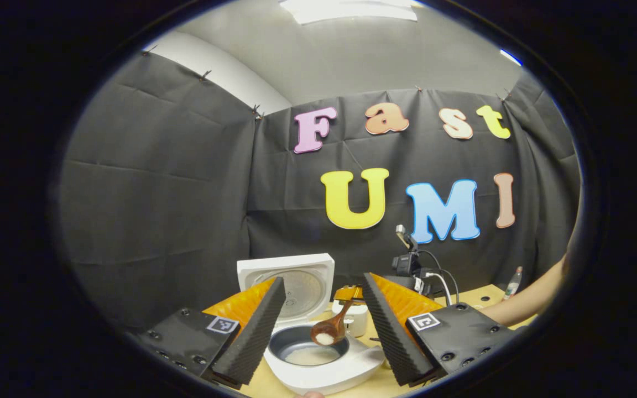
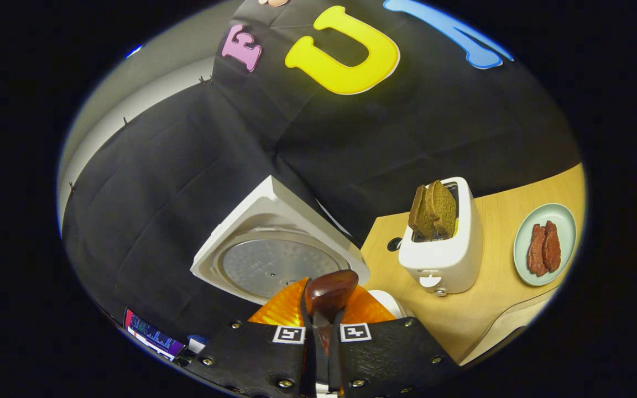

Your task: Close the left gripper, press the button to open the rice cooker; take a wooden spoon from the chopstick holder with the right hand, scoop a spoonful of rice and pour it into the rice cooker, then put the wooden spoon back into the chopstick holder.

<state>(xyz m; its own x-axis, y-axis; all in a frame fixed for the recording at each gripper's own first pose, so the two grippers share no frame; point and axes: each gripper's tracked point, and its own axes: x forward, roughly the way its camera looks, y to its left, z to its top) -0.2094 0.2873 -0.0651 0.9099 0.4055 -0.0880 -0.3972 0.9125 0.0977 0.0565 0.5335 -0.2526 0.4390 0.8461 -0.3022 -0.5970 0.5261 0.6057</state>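
The white rice cooker point(image 1: 324, 376) stands open between the spread fingers of my left gripper point(image 1: 323, 278), its lid point(image 1: 288, 282) upright. Its dark inner pot point(image 1: 296, 341) holds a thin layer of rice. The wooden spoon point(image 1: 329, 330) hangs over the pot with a small heap of rice in its bowl. Its handle runs up to my right gripper point(image 1: 349, 298) behind the cooker. In the right gripper view, my right gripper point(image 2: 323, 320) is shut on the spoon's handle, the spoon point(image 2: 330, 288) sticks out ahead, and the raised lid point(image 2: 274, 260) is just beyond it.
A white toaster point(image 2: 445, 249) with brown bread slices point(image 2: 433, 210) stands on the wooden table point(image 2: 495, 309), next to a pale green plate point(image 2: 564, 221) of meat slices. A camera on a stand point(image 1: 407, 260), a bottle point(image 1: 513, 282) and a person's arm point(image 1: 523, 307) are at the right.
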